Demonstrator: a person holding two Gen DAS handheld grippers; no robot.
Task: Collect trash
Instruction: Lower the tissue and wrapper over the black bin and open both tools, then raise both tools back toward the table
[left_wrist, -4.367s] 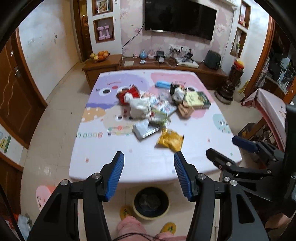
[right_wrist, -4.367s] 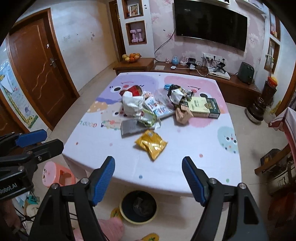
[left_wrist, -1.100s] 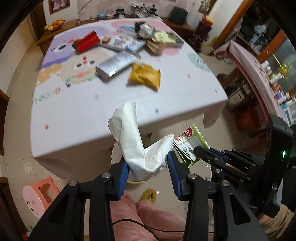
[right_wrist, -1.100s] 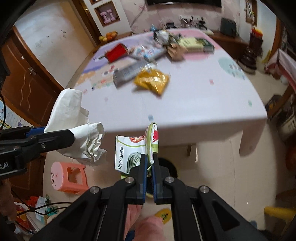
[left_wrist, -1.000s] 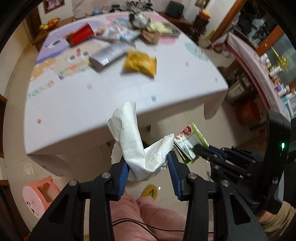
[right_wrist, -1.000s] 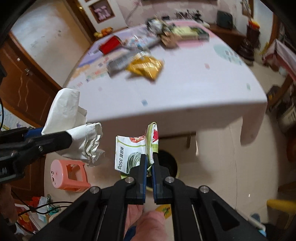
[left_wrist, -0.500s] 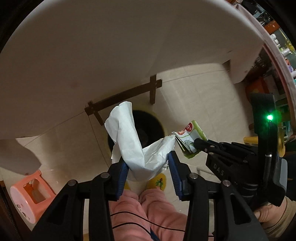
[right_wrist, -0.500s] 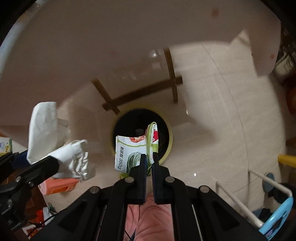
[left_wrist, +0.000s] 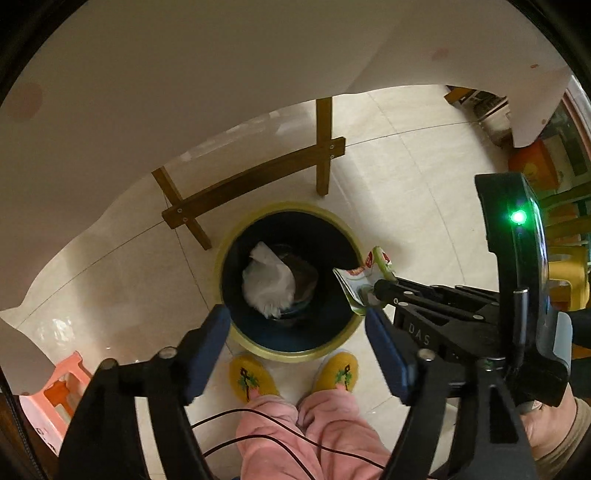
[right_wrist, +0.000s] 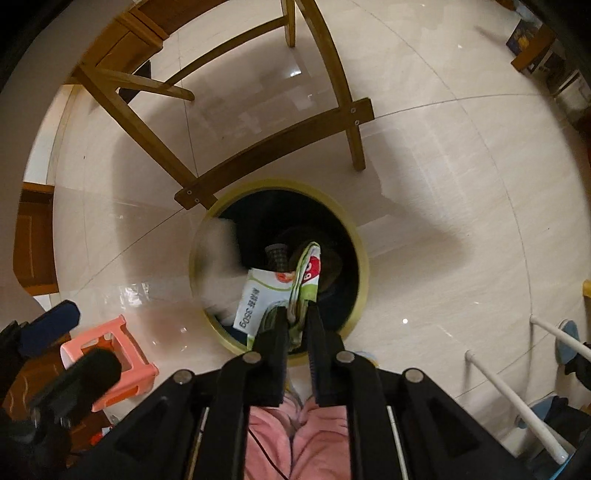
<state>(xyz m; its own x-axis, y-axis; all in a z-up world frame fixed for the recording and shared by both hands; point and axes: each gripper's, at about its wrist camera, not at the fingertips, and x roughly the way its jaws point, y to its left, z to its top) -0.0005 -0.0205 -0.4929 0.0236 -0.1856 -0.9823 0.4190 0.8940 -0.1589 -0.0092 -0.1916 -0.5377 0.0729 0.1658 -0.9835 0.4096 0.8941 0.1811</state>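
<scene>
A round bin (left_wrist: 295, 354) with a yellow rim and dark inside stands on the floor under the table edge. My left gripper (left_wrist: 299, 332) hangs over its near rim, its jaws opening wide with nothing between them. A crumpled white paper (left_wrist: 269, 284) lies down inside the bin; in the right wrist view the paper (right_wrist: 221, 258) is a blur at the bin's (right_wrist: 364, 266) left side. My right gripper (right_wrist: 297, 317) points straight down over the bin. Its jaws are opening, with a green and white snack packet (right_wrist: 258, 299) still pinched upright between them. The left gripper (right_wrist: 70, 347) shows at the lower left.
A wooden cross-brace and table legs (left_wrist: 255, 181) stand just beyond the bin, under the hanging tablecloth (left_wrist: 184, 92). A pink stool (right_wrist: 122, 350) sits to the left. The person's yellow slippers (left_wrist: 255, 380) and pink trousers (left_wrist: 306, 435) touch the near side. A white rail (right_wrist: 517, 391) is at the right.
Both grippers have dropped below the table edge, close over the bin. The left gripper has spread and let go of the white paper, which fell in. The right fingers have parted slightly around the packet.
</scene>
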